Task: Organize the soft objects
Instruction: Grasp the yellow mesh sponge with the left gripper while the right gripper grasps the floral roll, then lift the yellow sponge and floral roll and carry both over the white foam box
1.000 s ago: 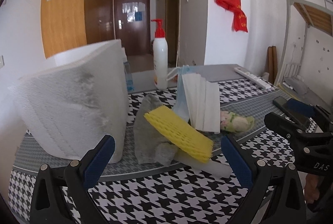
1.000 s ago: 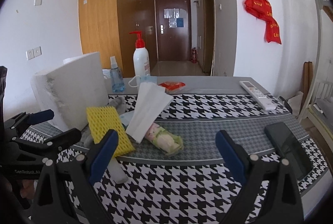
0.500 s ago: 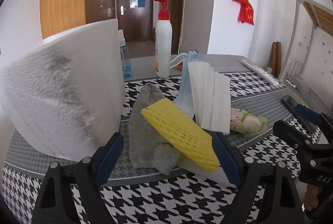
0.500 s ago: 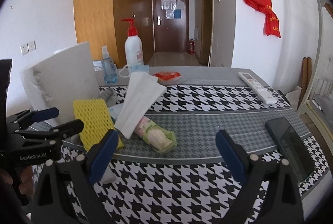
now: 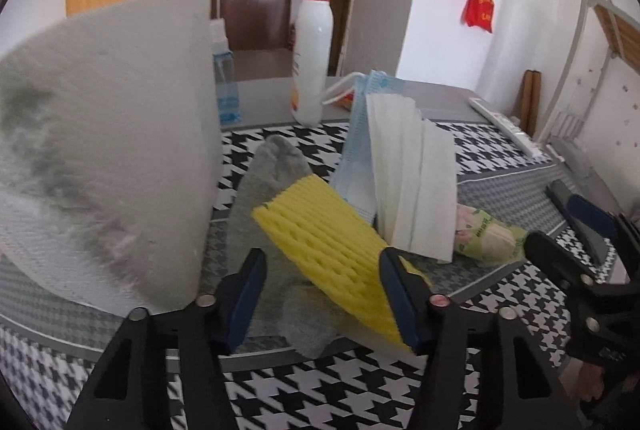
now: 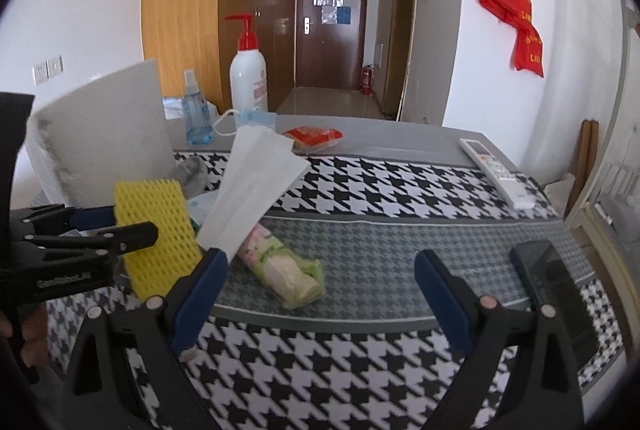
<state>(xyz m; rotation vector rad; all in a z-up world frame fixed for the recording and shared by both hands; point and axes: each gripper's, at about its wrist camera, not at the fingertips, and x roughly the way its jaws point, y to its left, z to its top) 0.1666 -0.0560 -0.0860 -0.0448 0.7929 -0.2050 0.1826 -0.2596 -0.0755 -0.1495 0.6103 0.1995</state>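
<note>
A yellow foam net (image 5: 332,242) leans on a grey sock (image 5: 272,170) in the pile of soft things. My left gripper (image 5: 322,294) is low over the cloth with its jaws closing. The net's near end lies between them, its edge at the right pad, the left pad still clear. Behind stand a blue face mask (image 5: 360,134), folded white tissues (image 5: 412,182) and a green tissue pack (image 5: 484,234). My right gripper (image 6: 320,262) is open and holds nothing, just in front of the tissue pack (image 6: 288,270). The right wrist view shows the left gripper (image 6: 120,224) astride the net (image 6: 156,230).
A big white paper roll (image 5: 104,170) stands close on the left. A pump bottle (image 6: 248,78), a spray bottle (image 6: 196,118), a red packet (image 6: 316,138) and a remote (image 6: 496,170) sit farther back. A dark phone (image 6: 556,290) lies near the right edge.
My left gripper has moved forward and down onto the yellow net, and its jaws have narrowed around it. The right gripper has crept forward toward the tissue pack, still open.
</note>
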